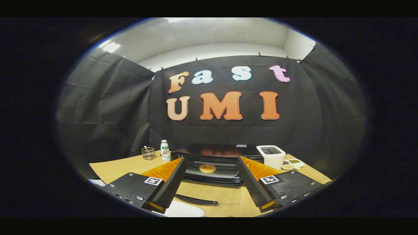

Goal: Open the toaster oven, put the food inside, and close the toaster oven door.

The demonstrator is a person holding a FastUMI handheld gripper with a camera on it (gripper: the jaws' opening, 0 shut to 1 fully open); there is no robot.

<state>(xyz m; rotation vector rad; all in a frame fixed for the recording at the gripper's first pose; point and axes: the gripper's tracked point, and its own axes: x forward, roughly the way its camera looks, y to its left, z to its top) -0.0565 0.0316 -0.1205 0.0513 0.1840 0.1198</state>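
So the toaster oven (217, 160) is open on the bench (124, 166) and the bun (207, 168) looks like it's sitting on the rack inside, though it's small from here. My tool (212, 182) is spread wide, holding nothing. As far as I can tell, only closing the door (212, 180) is left.

Wooden table (111, 168); toaster oven (217, 156); bottle (165, 150).

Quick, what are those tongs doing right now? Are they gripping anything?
Tongs: open and holding nothing; the bun lies beyond them, inside the open toaster oven.
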